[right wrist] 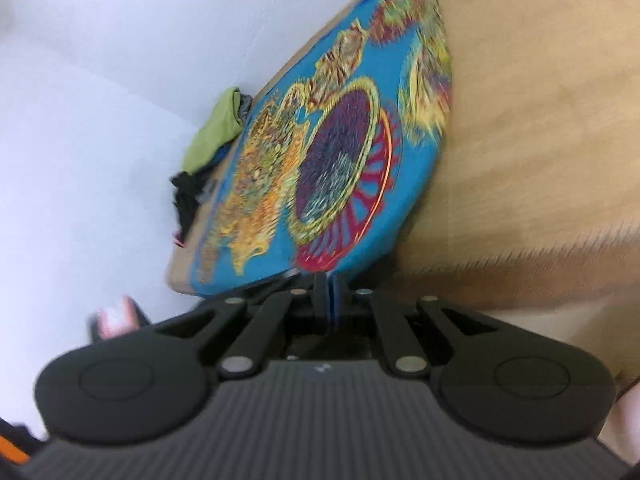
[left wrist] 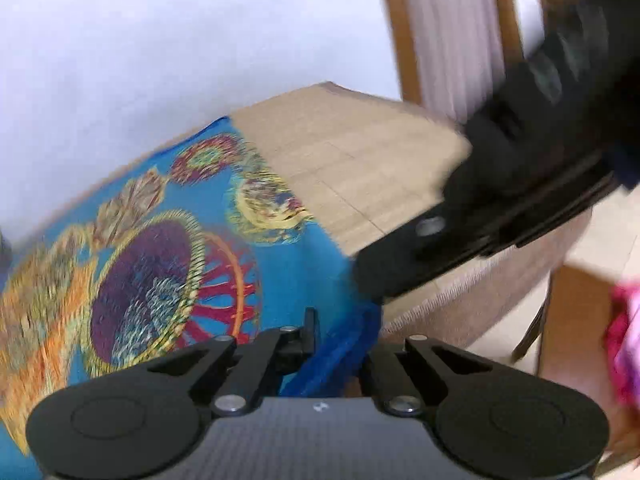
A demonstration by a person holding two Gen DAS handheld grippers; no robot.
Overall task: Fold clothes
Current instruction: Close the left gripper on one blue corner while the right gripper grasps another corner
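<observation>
Both tools grip the blue cloth's (right wrist: 352, 152) near edge: left tool (left wrist: 336, 344), right tool (right wrist: 330, 300). Mid-fold, seemingly; next, carry that edge evenly across the tabletop (left wrist: 352, 152).

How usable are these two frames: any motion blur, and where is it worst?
Left wrist view: right gripper smeared, blue patterned cloth softly blurred, left gripper sharp. Right wrist view: table streaked, cloth print blurred, green garment soft.

The right gripper (right wrist: 328, 300) pinches the edge of the blue patterned cloth (right wrist: 332, 152) on the table (right wrist: 540, 120).
</observation>
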